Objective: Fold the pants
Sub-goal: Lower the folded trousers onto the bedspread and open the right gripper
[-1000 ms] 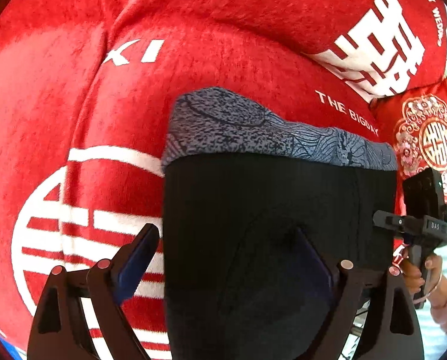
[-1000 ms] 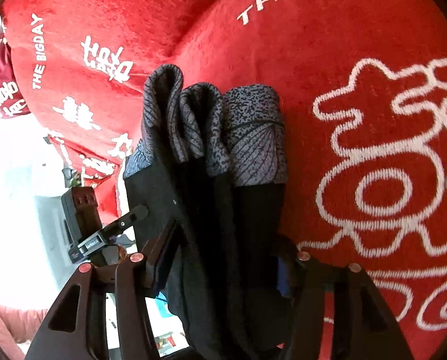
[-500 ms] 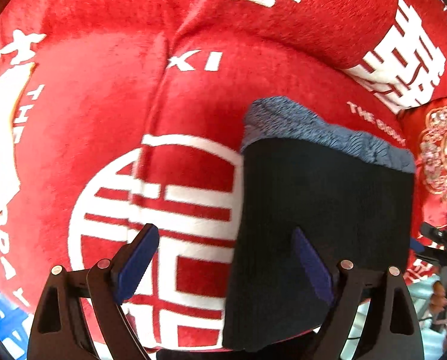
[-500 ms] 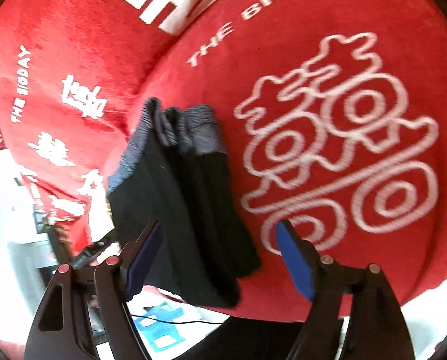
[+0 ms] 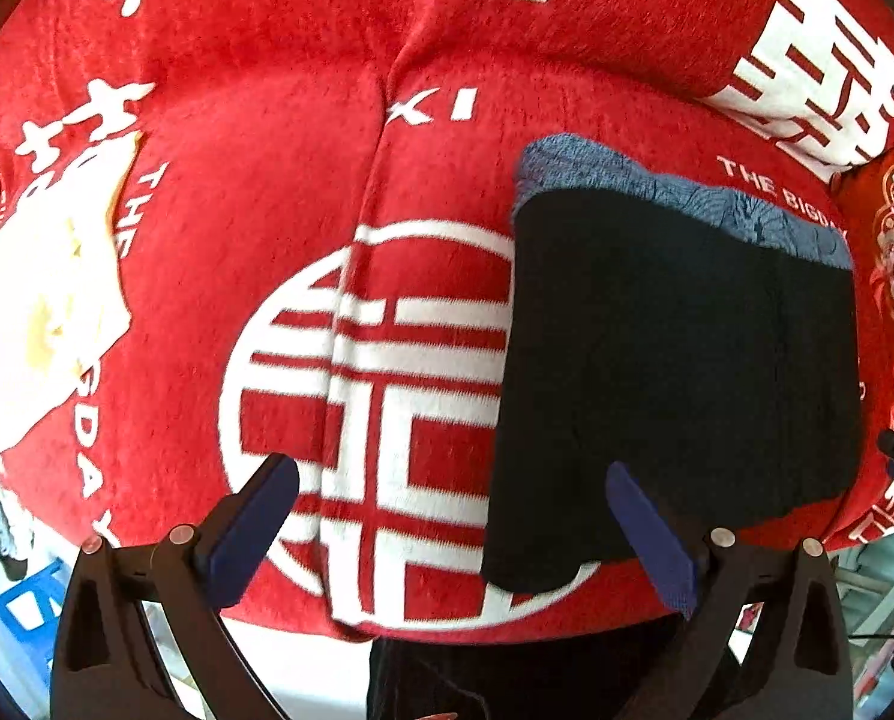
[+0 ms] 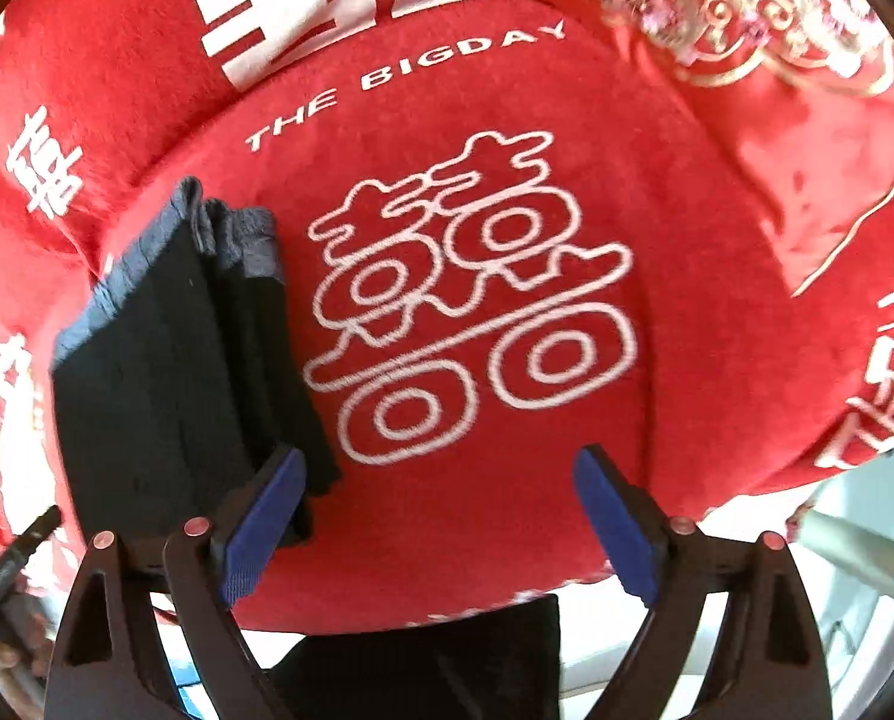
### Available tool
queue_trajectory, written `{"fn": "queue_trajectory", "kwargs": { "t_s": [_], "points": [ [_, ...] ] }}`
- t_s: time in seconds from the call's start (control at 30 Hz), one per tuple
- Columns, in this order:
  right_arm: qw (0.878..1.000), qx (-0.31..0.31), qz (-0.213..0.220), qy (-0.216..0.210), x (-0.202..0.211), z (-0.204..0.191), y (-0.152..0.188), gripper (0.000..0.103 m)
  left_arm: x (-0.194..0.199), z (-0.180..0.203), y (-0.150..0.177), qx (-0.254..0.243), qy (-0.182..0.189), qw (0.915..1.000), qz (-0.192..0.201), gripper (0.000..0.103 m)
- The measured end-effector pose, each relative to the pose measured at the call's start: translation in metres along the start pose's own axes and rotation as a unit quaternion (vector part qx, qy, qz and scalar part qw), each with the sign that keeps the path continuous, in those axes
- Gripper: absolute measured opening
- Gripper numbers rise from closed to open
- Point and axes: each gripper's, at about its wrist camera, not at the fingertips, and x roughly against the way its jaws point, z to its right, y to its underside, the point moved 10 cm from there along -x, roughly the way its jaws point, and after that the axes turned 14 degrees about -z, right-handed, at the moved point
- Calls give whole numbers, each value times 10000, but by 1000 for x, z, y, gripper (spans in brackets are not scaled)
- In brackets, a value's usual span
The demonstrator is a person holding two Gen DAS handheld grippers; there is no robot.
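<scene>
The pants (image 5: 675, 372) are folded into a thick black bundle. They lie on a red blanket (image 5: 267, 210) with big white signs and letters on it. A gray-blue patterned band runs along the far end of the bundle.

In the left wrist view, the left tongs (image 5: 456, 525) are spread wide apart and hold nothing. The pants sit toward the right side. The right blue pad (image 5: 651, 531) shows in front of the near edge of the bundle. The left pad is over the white round sign on the blanket, away from the pants.

In the right wrist view, the right tongs (image 6: 441, 516) are wide apart too, and hold nothing. The pants (image 6: 171, 360) lie to the left. The left blue pad (image 6: 261, 528) is just at the near corner of the bundle, but it is hard to tell if they touch. The right pad is over bare red blanket (image 6: 717, 312), well apart from the pants.

A red pillow with gold patterns (image 6: 717, 6) lies at the far side.
</scene>
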Motion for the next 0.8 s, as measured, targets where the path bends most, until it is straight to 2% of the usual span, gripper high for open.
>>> {"fn": "queue_trajectory", "kwargs": {
  "t_s": [0.37, 0.6, 0.8],
  "points": [
    [9992, 293, -203, 179, 26, -31, 39, 93, 31, -1, 40, -48, -568, 9984, -23, 103],
    [9960, 781, -123, 413, 49, -70, 62, 93, 59, 11, 55, -220, -670, 9975, 48, 103],
    [9947, 973, -106, 309, 66, -103, 75, 93, 78, 33, 63, -407, -684, 9968, 117, 103]
  ]
}}
